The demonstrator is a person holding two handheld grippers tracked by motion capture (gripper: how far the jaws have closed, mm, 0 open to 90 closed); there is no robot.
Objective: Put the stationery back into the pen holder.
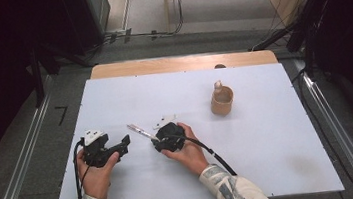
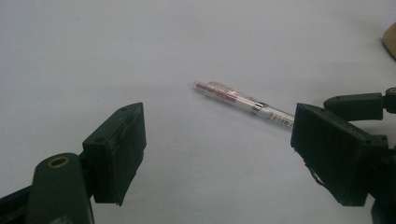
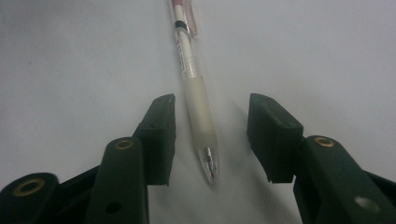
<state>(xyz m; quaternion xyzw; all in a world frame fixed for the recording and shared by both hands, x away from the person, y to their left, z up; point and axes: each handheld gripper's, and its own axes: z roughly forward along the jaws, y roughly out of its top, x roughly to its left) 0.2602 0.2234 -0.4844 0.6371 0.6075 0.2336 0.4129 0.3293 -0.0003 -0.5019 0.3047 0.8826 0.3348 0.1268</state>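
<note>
Straddling the pen lying on the white table, the right gripper gapes, jaws not touching it; left gripper waits spread wide, left of it.

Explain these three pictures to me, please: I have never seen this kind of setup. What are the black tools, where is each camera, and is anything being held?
A person at a white table holds a hand-operated gripper in each hand. The high view looks down from above: left gripper, right gripper. The other two pictures come from cameras riding on each gripper, looking along its black jaws. A clear pen with a red end lies flat on the table. The right gripper's jaws stand open on either side of its tip, not closed on it. The left gripper is open and empty. A tan cup stands farther back.
</note>
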